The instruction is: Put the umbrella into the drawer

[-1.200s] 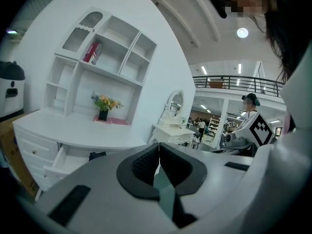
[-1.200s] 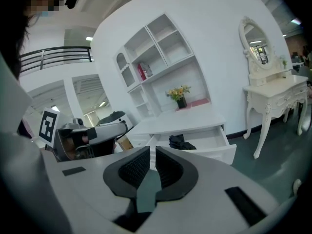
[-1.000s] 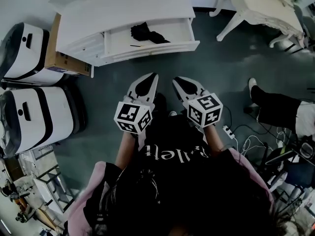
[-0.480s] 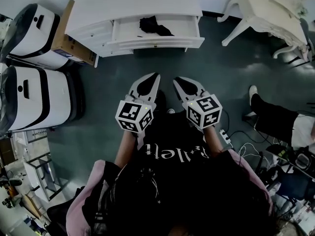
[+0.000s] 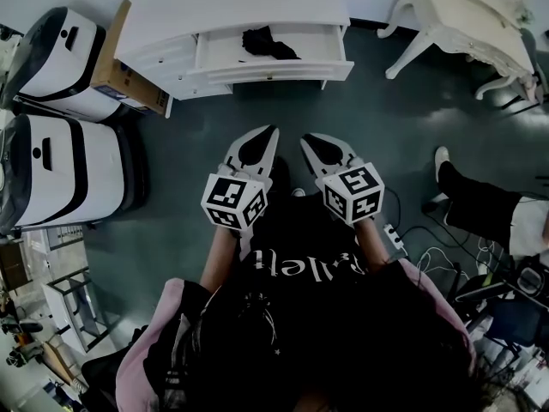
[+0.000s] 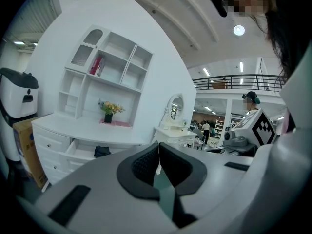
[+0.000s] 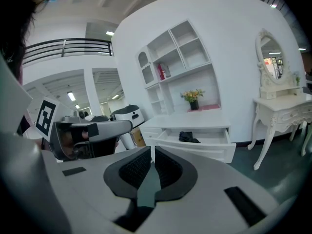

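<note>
Since the frame one second earlier, the white cabinet has shifted upward in the head view and now sits squarer to the frame, its former slant gone; over the last half second its position barely changes. Both tools keep the same place in front of the person's chest.

Left gripper and right gripper: side by side, tips directed toward the cabinet and well apart from it. Each pair of jaws is pressed together with nothing between the pads, as each gripper view confirms.

Umbrella: a black folded bundle lying inside the open drawer, near its middle, touched by neither gripper. The drawer is white and stands pulled out from the cabinet front.

Surface: a dark grey-green floor.

Room: a cardboard box rests against the cabinet's left side. Two white machines with black bands stand at the left of the head view. A white dressing table with curved legs occupies the upper right and carries an oval mirror. An open shelf unit rises above the cabinet top, with a pot of yellow flowers in its lower niche. At the right edge, another person's leg rests on the floor near a power strip with white cables.
</note>
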`<action>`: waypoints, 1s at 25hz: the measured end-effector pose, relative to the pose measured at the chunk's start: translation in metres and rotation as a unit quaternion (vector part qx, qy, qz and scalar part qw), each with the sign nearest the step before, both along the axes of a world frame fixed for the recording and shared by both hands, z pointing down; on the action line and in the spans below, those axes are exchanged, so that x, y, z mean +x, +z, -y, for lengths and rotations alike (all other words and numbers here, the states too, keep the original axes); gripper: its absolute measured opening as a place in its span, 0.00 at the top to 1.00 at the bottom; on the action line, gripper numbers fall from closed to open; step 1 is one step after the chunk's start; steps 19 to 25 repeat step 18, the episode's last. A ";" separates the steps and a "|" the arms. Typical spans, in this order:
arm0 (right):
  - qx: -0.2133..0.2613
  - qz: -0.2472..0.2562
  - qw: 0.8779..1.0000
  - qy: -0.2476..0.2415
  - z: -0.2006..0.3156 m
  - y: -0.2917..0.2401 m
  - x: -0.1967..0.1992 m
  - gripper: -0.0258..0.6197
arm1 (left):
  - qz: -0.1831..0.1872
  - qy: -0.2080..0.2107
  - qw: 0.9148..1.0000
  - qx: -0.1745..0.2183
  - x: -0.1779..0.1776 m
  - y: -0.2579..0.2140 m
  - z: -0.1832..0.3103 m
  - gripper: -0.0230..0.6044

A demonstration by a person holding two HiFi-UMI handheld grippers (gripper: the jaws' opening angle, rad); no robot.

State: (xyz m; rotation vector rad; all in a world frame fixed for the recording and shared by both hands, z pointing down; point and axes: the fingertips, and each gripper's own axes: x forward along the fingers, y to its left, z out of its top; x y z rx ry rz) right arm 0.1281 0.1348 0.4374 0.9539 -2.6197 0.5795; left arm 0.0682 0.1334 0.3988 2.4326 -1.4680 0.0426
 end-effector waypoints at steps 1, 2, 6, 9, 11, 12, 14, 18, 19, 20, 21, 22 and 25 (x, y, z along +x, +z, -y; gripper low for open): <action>0.000 -0.001 1.000 0.000 -0.001 0.000 0.001 0.87 | 0.000 0.002 1.000 0.001 0.002 0.000 -0.001 0.94; 0.000 -0.002 1.000 0.001 -0.003 0.000 0.002 0.87 | 0.000 0.004 1.000 0.001 0.004 -0.001 -0.002 0.94; 0.001 -0.005 1.000 -0.002 -0.009 0.001 0.003 0.87 | 0.000 0.006 1.000 0.003 0.008 -0.002 -0.008 0.94; 0.002 -0.008 1.000 -0.004 -0.010 0.002 0.002 0.87 | -0.001 0.004 1.000 0.004 0.007 -0.002 -0.009 0.94; 0.002 -0.010 1.000 -0.006 -0.009 0.002 0.001 0.87 | -0.001 0.001 1.000 0.004 0.004 -0.002 -0.008 0.94; 0.002 -0.010 1.000 -0.007 -0.008 0.002 0.000 0.87 | -0.001 0.000 1.000 0.004 0.003 -0.002 -0.007 0.94; 0.003 -0.011 1.000 -0.007 -0.009 0.003 -0.001 0.87 | -0.002 -0.002 1.000 0.005 0.001 -0.002 -0.008 0.94; 0.003 -0.012 1.000 -0.009 -0.014 0.003 -0.002 0.87 | -0.002 -0.003 1.000 0.006 0.001 -0.002 -0.013 0.94; 0.003 -0.012 1.000 -0.009 -0.014 0.003 -0.002 0.87 | -0.002 -0.003 1.000 0.006 0.001 -0.002 -0.013 0.94; 0.003 -0.012 1.000 -0.009 -0.014 0.003 -0.002 0.87 | -0.002 -0.003 1.000 0.006 0.001 -0.002 -0.013 0.94; 0.003 -0.012 1.000 -0.009 -0.014 0.003 -0.002 0.87 | -0.002 -0.003 1.000 0.006 0.001 -0.002 -0.013 0.94; 0.003 -0.012 1.000 -0.009 -0.014 0.003 -0.002 0.87 | -0.002 -0.003 1.000 0.006 0.001 -0.002 -0.013 0.94; 0.003 -0.012 1.000 -0.009 -0.014 0.003 -0.002 0.87 | -0.002 -0.003 1.000 0.006 0.001 -0.002 -0.013 0.94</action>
